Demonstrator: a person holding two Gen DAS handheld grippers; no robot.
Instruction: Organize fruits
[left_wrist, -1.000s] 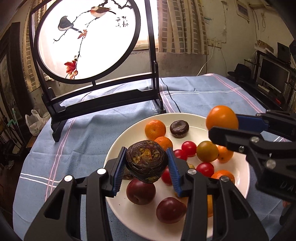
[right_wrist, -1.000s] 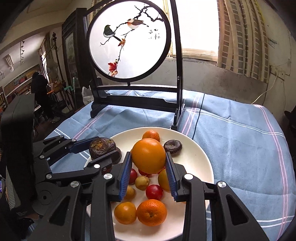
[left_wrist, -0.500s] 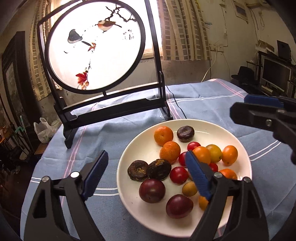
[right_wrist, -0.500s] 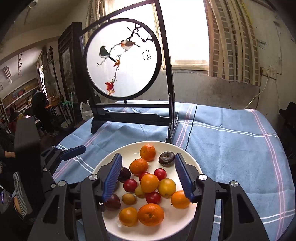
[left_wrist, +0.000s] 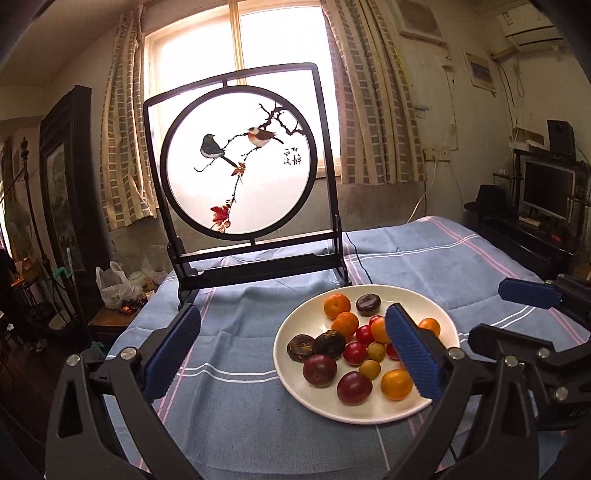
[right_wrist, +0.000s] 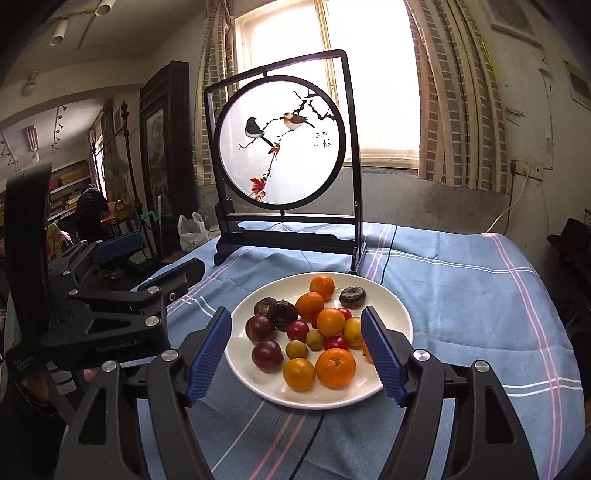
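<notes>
Fingers of the left gripper (left_wrist: 295, 356) are spread wide with nothing between them, and the right gripper (right_wrist: 297, 360) is spread wide and empty too, both held above the near side of the counter.

Behind them the room is dim and cluttered, with a bright window (left_wrist: 280, 37) flanked by brick-patterned curtains (left_wrist: 376, 110) and a dark monitor (left_wrist: 548, 192) at the right wall. A blue cloth with white and pink stripes (left_wrist: 236, 325) covers the counter. Toward its far edge stands a black-framed round screen painted with two birds (left_wrist: 240, 162). Nearer, toward the counter's right side, sits a round white plate (right_wrist: 400, 317).

All the fruit lies on that plate: oranges (right_wrist: 335, 367) along the near and far rim, dark purple plums (right_wrist: 267, 355) at the left, wrinkled brown passion fruits (right_wrist: 282, 314) beside them, small red tomatoes (right_wrist: 297, 329) and small yellow-green fruits (right_wrist: 296, 349) in the middle.

A second ago the left gripper clamped one brown passion fruit and the right gripper clamped an orange above the plate; both fruits now rest on it, and both grippers have let go and drawn back, so the whole screen and window show.
</notes>
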